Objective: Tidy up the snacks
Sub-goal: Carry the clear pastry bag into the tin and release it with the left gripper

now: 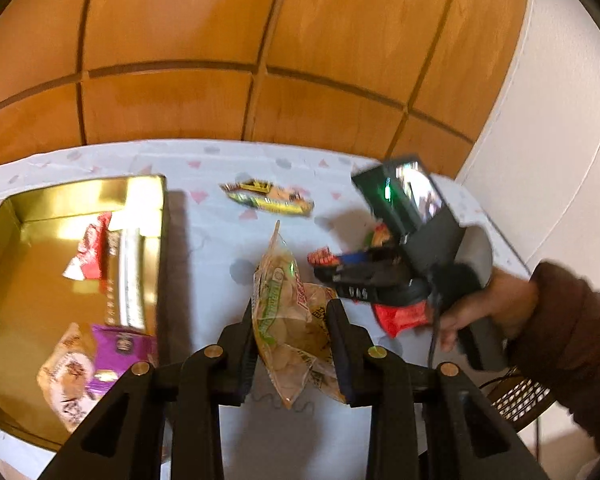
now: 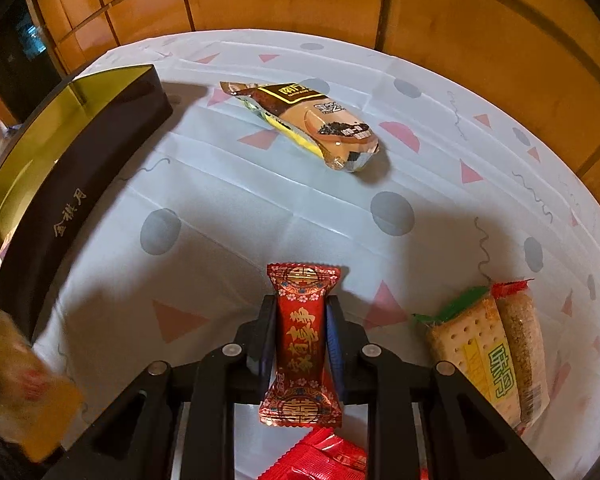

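My left gripper [image 1: 290,320] is shut on a clear chip packet [image 1: 288,320] with green print, held above the table just right of the gold-lined box [image 1: 148,200]. The box holds a red-white packet [image 1: 90,252], a silver bar [image 1: 130,280], a purple packet [image 1: 120,354] and a tan packet [image 1: 66,380]. My right gripper [image 2: 300,328] is shut on a red candy with gold characters [image 2: 300,340]; it also shows in the left wrist view [image 1: 340,270] over the table. The box's dark wall [image 2: 88,176] is at the left.
A brown-yellow snack bag [image 2: 312,124] lies mid-table, also in the left wrist view [image 1: 268,198]. A cracker pack [image 2: 474,356] and a sesame pack [image 2: 522,344] lie at right. A red packet [image 2: 324,460] lies under my right gripper. Wood panelling stands behind the patterned tablecloth [image 2: 260,208].
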A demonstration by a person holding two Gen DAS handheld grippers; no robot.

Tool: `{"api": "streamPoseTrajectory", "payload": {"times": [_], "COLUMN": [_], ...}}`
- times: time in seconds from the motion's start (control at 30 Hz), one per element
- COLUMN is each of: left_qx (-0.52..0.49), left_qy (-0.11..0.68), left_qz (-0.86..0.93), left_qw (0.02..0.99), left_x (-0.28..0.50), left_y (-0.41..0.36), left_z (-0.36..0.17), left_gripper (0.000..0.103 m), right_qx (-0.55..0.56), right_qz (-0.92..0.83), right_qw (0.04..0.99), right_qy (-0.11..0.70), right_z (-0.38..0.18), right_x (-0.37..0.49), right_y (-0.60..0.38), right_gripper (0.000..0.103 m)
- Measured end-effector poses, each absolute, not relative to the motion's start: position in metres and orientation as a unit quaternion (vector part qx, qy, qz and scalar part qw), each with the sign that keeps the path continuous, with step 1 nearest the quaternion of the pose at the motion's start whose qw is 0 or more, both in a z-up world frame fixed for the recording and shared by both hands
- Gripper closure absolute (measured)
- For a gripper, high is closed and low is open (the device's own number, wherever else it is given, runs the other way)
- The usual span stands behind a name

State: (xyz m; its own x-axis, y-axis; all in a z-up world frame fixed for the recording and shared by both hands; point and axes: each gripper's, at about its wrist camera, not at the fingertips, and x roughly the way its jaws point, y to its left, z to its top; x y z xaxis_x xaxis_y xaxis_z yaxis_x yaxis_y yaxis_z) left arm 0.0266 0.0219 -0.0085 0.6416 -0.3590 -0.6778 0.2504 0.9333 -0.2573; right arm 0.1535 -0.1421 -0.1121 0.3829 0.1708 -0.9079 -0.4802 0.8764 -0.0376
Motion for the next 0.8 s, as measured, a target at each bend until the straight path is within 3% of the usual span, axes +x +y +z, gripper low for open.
{"api": "streamPoseTrajectory", "payload": {"times": [0.4,0.8], "left_qx": [-0.130,-0.227], "left_qy": [0.328,0.356], "left_qz": [-0.087,0.039], "left_qw": [0.932,0.906], "left_x": [0.015,0.021], "left_y": [0.114,0.238], "left_z": [0.047,0.021], "left_gripper": [0.071,0.071], "right_qx": [-0.157,-0.137], "right_qz": [0.188,0.189], "right_qw": [0.829,0.838], "right_qy": [0.503,0.493], "right_z": [-0.116,-0.116], "right_x": [0.143,0.139], "right_y": [-0.138,-0.142], "right_gripper": [0.078,0.078]}}
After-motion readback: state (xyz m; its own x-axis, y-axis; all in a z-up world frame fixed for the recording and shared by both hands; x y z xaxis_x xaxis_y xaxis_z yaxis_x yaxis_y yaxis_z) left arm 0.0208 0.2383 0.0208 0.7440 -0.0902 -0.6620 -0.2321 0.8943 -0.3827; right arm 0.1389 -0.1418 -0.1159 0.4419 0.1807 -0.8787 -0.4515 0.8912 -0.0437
